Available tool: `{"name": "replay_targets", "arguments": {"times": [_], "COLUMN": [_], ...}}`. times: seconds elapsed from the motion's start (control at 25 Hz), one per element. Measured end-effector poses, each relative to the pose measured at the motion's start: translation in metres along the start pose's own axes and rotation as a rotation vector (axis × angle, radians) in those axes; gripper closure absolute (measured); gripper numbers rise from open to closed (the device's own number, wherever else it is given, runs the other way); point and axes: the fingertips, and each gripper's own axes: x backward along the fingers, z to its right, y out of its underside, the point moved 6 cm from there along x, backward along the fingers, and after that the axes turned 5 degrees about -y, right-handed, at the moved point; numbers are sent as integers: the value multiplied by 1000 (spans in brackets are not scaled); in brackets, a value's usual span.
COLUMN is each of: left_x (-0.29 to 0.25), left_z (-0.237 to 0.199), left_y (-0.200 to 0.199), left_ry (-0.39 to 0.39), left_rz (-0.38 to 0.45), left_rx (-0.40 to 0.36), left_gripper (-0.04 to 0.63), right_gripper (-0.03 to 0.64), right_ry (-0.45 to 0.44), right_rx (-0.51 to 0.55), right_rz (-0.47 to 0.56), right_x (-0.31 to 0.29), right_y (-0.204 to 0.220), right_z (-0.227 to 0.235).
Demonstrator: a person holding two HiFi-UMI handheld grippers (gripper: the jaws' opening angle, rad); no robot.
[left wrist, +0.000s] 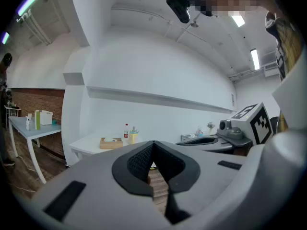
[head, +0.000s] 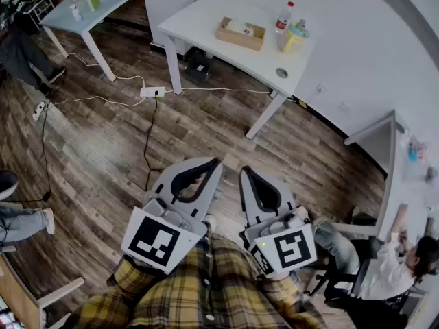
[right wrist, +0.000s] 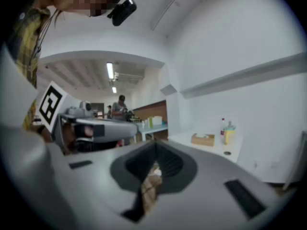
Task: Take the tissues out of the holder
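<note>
Grey left claw [head: 214,162] and right claw [head: 243,170] are closed, empty; the tan wooden tissue holder [head: 241,33], upper centre, must be approached.

White desk [head: 206,19] at 12 o'clock: wooden tissue holder [head: 241,34] mid-top, bottle [head: 284,16] and yellow cup [head: 293,38] at its 3 o'clock.

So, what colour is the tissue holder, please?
The holder is light brown, clearest in the head view.
</note>
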Motion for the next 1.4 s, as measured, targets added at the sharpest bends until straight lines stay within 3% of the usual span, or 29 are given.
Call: {"name": "replay_targets", "arguments": {"times": [0.88, 1.4], "left_x": [0, 8], "left_z": [5, 13], "left_y": [-4, 6], "left_ry": [-3, -60], "left_rz": [5, 2], "left_rx": [-10, 16], "left_gripper": [583, 583], "right_gripper": [606, 606], "right_ry": [3, -43], "right_rx": [-13, -21], "right_rz": [14, -1], "right_x": [5, 16], "right_y": [0, 9], "right_z": [2, 6]}}
